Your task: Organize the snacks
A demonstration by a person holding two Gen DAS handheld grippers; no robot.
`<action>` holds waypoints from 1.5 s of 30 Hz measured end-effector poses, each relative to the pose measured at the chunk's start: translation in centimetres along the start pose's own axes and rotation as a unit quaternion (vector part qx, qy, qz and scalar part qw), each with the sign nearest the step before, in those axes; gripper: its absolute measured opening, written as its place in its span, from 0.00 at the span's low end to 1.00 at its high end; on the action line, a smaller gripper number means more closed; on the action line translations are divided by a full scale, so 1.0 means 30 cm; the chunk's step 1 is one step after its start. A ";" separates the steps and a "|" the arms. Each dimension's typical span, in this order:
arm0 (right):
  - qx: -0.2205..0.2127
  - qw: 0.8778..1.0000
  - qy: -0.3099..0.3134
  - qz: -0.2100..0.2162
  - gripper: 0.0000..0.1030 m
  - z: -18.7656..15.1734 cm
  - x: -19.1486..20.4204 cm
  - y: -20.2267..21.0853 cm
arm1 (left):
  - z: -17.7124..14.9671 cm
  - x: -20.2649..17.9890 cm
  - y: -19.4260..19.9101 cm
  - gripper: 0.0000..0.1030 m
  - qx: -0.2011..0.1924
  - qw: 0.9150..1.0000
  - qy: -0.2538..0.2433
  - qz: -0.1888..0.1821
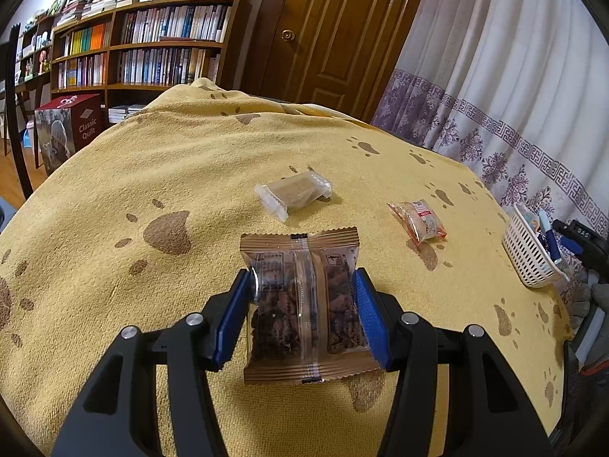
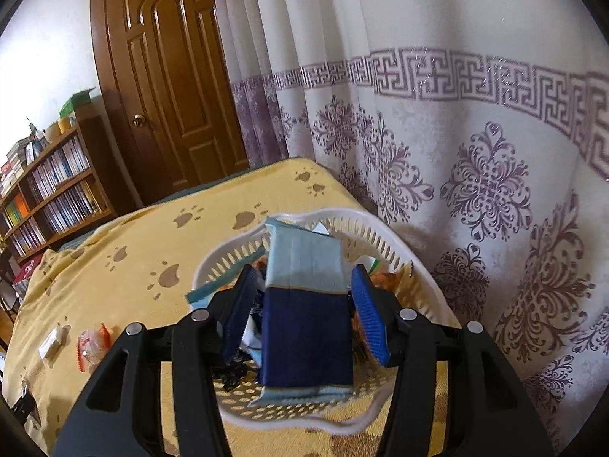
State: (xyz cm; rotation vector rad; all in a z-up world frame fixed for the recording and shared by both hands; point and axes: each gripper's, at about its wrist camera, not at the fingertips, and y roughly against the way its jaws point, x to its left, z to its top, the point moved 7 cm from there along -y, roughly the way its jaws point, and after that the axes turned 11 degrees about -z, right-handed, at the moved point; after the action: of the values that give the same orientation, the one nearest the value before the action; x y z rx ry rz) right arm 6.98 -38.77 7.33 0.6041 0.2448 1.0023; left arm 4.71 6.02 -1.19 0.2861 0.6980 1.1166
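Snacks lie scattered over a desk (image 1: 190, 175) draped in a yellow cloth printed with brown paw marks. The left tongs (image 1: 302, 285) hold a brown-edged clear packet (image 1: 300, 304) of dark nutty pieces, their blue pads pressed against its two sides, above the cloth near the front edge. Beyond it on the cloth lies a clear-wrapped bar (image 1: 293, 194), and to its right, apart from it, a small red-and-clear packet (image 1: 416, 221). Farther right, near the desk's edge by the patterned curtain (image 1: 514, 76), stands a white slotted basket (image 1: 527, 255) with wrappers in it.

From the right wrist view, the right tongs (image 2: 304, 285) hang over that same basket (image 2: 384, 240). A blue packet (image 2: 304, 304), pale at the far end and dark navy at the near end, sits between the blue pads, lying on the other wrappers in the basket. A narrow gap shows on each side of it, so the pads are not pressing it; the jaws stand partly apart. Orange wrappers (image 2: 384, 278) peek out beneath. A brown door (image 2: 171, 76) and a bookshelf (image 1: 152, 45) stand behind.
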 end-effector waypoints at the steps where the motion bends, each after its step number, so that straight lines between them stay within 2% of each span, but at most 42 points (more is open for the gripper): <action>1: -0.005 1.000 -0.001 0.002 0.53 0.000 0.000 0.018 | 0.001 -0.001 0.000 0.53 0.000 1.000 -0.001 0.000; 9: -0.044 0.999 -0.003 0.003 0.53 -0.065 -0.010 0.154 | 0.007 -0.010 0.002 0.53 0.005 1.000 -0.002 -0.002; 13: -0.043 0.999 -0.009 -0.002 0.54 -0.139 -0.027 0.184 | 0.013 -0.033 0.001 0.53 0.014 0.999 0.027 -0.035; 16: -0.036 0.999 -0.018 -0.007 0.54 -0.202 -0.043 0.192 | 0.021 -0.089 0.004 0.53 0.013 0.999 0.016 -0.040; 23: 0.008 1.000 -0.014 0.010 0.54 -0.316 -0.030 0.140 | 0.060 -0.303 -0.031 0.53 0.018 0.997 -0.044 -0.066; 26: 0.019 0.999 -0.032 0.020 0.54 -0.322 -0.047 0.122 | 0.082 -0.401 -0.070 0.53 0.023 0.994 -0.071 -0.074; 29: 0.031 0.998 -0.051 0.027 0.59 -0.336 -0.069 0.107 | 0.106 -0.495 -0.120 0.53 0.027 0.992 -0.090 -0.089; 36: 0.029 0.997 -0.060 0.043 0.60 -0.337 -0.072 0.110 | 0.148 -0.757 -0.263 0.53 0.042 0.980 -0.140 -0.133; 45: 0.048 0.996 -0.062 0.053 0.60 -0.347 -0.075 0.100 | 0.171 -1.024 -0.436 0.53 0.071 0.964 -0.170 -0.189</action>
State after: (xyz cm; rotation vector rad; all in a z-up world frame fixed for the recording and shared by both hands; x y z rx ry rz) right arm -1.13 -35.74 0.43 0.7710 0.1536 1.0555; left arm 9.57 -26.42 6.94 0.4348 0.4988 0.6322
